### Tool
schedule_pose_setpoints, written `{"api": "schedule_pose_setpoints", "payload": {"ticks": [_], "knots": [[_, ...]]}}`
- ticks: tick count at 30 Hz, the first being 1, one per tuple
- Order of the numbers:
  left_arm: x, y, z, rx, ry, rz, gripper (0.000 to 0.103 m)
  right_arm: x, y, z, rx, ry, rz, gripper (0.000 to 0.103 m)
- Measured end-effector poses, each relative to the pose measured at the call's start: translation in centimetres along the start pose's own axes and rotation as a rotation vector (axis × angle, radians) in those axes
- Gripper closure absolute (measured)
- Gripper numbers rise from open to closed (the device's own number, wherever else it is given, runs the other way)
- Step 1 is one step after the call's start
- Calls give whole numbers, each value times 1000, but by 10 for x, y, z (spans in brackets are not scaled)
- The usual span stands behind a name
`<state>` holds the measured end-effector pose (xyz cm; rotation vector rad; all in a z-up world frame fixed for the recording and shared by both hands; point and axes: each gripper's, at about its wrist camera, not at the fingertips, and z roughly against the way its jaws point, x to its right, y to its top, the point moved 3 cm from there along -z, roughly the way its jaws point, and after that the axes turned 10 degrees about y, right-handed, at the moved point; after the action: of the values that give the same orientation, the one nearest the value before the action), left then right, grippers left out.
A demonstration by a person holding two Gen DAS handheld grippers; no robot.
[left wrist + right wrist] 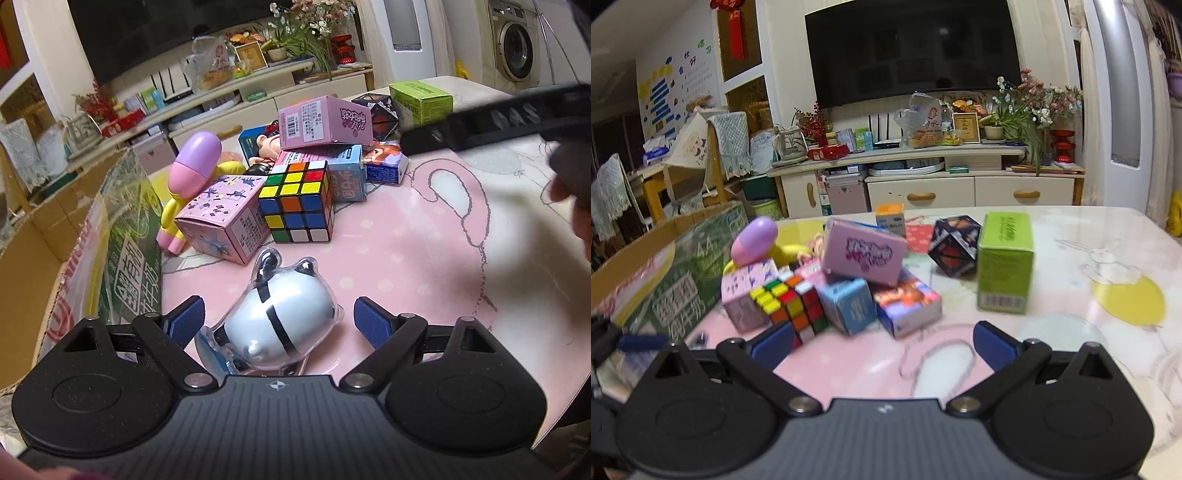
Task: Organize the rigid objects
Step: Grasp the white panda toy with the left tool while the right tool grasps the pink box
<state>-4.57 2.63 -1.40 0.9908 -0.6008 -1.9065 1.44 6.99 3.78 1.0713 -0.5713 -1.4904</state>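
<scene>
Your cardboard carton (55, 258) stands at the table's (406, 258) left edge. Your left gripper (275, 319) is spread wide around the blister-packed white figure (280, 321), no pad contact. Your right gripper (882, 345) gapes empty near the Rubik's cube (792, 306).

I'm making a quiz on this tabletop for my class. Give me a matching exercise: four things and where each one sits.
Things:
1. panda toy
2. Rubik's cube
3. green box
4. cardboard carton

Places:
A. standing upright, apart from the pile
B. between the open left fingers
C. along the table's left edge
D. against a pink box

Pairs: 1-B, 2-D, 3-A, 4-C
</scene>
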Motion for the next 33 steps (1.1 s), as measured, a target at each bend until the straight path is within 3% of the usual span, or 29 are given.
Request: {"api": "schedule_pose_setpoints", "payload": {"ticks": [10,19,28,33], "knots": [[15,1,7,-27,-73,-60,0,9,35,-50,13,76,-73,1],[14,6,7,-69,-113,-79,0,13,45,-81,-6,95,-87,1],[6,11,-10,-107,-140,-100,9,18,42,-93,-37,98,-58,1],[1,18,-17,-101,-143,-115,14,14,44,-96,-53,127,-61,13]]}}
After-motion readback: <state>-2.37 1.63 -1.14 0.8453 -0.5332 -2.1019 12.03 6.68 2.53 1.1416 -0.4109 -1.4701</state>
